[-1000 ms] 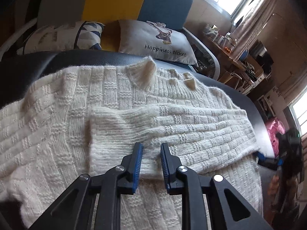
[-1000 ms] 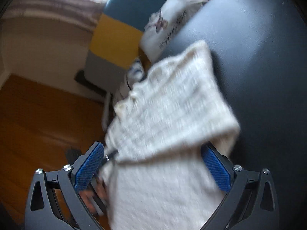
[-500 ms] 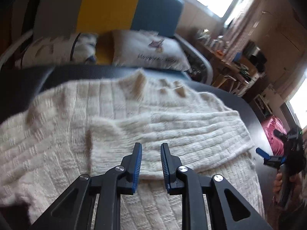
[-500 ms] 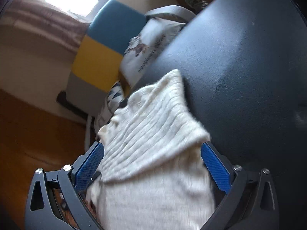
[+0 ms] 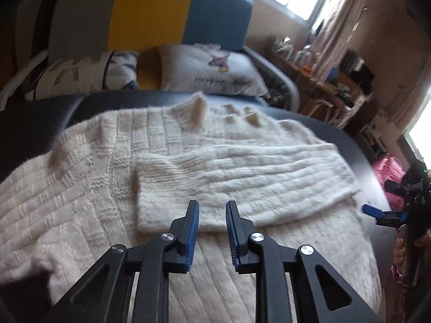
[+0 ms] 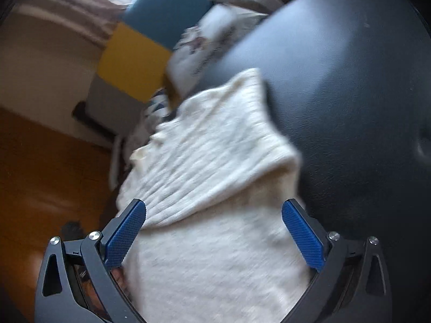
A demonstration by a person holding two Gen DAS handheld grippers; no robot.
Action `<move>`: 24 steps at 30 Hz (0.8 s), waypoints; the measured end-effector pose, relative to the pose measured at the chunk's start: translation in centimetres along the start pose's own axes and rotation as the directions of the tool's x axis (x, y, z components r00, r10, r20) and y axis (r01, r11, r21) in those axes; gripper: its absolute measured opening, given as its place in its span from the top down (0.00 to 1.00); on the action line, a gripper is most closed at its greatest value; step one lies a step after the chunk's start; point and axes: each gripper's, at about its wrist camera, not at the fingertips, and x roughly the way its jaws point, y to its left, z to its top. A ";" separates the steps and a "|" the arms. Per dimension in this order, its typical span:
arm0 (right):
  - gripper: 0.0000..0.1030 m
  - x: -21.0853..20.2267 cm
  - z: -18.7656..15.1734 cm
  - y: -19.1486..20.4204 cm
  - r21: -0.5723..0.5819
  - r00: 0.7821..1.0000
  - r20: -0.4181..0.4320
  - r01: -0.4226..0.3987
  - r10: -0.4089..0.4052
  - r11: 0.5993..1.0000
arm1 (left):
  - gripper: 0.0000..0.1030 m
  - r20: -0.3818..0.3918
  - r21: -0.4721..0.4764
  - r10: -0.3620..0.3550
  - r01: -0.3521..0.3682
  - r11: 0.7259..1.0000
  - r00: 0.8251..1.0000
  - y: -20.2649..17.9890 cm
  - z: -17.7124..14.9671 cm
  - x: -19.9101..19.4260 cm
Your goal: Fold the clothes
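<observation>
Sweater (image 5: 215, 177) sleeve folded across; left tool (image 5: 212, 210) narrowly parted, empty; right tool (image 6: 214, 215) spread wide, empty.

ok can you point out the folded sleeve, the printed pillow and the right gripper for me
folded sleeve (image 5: 242, 172), left wrist view, middle of the sleeve lying across the sweater
printed pillow (image 5: 212, 72), left wrist view, its pale front face
right gripper (image 6: 214, 231), right wrist view, midway between its blue fingertips
</observation>
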 end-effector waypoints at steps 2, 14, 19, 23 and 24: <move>0.00 0.5 -1.1 0.8 -0.036 0.999 -0.048 -0.018 0.016 0.999 | 0.81 -0.007 0.008 0.018 -0.018 1.000 1.000 0.1 -0.7 -0.4; 0.00 4.6 -0.6 9.3 -0.438 0.979 0.014 0.188 -0.202 0.879 | 0.80 0.069 -0.260 -0.037 0.054 0.964 0.997 8.2 0.6 -2.0; 0.00 10.6 0.4 13.5 -0.635 0.959 -0.008 0.214 -0.283 0.742 | 0.79 0.090 -0.093 0.024 -0.016 0.996 0.996 6.9 6.0 0.1; 0.00 15.6 1.9 15.7 -0.715 0.962 -0.058 0.146 -0.266 0.684 | 0.80 0.055 0.104 0.208 -0.213 0.971 0.977 5.2 9.4 3.7; 0.00 16.4 2.3 15.9 -0.739 0.959 -0.049 0.154 -0.280 0.656 | 0.80 0.043 0.154 0.204 -0.208 0.966 0.978 4.6 9.9 4.9</move>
